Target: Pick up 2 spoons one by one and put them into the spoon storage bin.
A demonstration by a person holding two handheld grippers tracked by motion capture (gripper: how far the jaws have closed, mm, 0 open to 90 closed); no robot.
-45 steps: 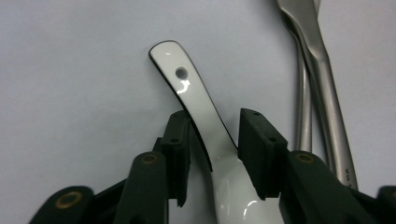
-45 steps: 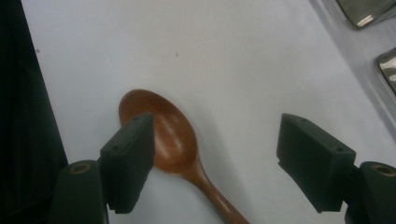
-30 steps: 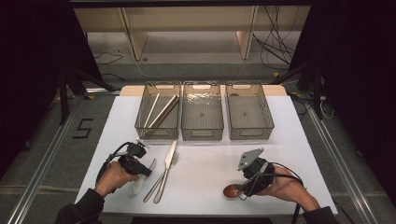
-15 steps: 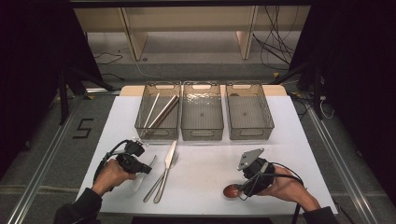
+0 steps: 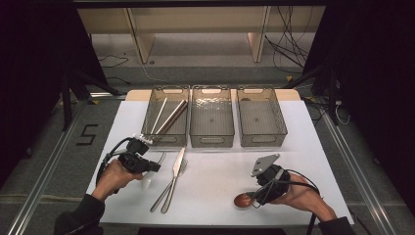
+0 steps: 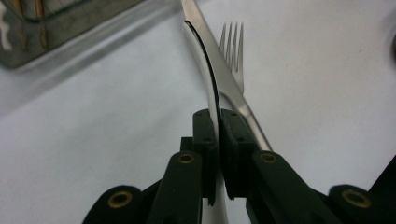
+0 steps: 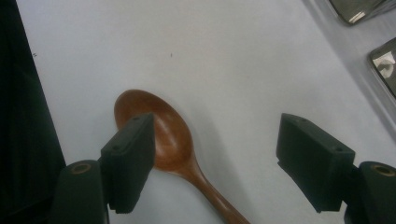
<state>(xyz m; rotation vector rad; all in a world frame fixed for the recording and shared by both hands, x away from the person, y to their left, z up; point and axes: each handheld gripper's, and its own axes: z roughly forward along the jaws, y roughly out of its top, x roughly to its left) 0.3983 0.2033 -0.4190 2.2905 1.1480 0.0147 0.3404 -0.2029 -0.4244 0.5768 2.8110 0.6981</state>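
Rising since the earlier frame, the left hand-held gripper [image 5: 152, 166] has lifted clear of the white desk [image 5: 293, 147] with its jaws clamped on a thin, curved silver utensil [image 6: 211, 84], edge-on beside the steel knife [image 6: 224, 70] and fork [image 6: 233, 51], probably bound for the clear trays ahead. The right hand-held gripper [image 7: 219, 158] waits with jaws apart over the brown wooden spoon [image 7: 163, 135], ready to close.

The thin utensil [image 6: 212, 79] pinched in the left tongs [image 6: 218, 154] shows edge-on, its kind unclear. The wooden spoon's [image 7: 168, 140] handle runs off the bottom edge, its bowl partly behind one pad.
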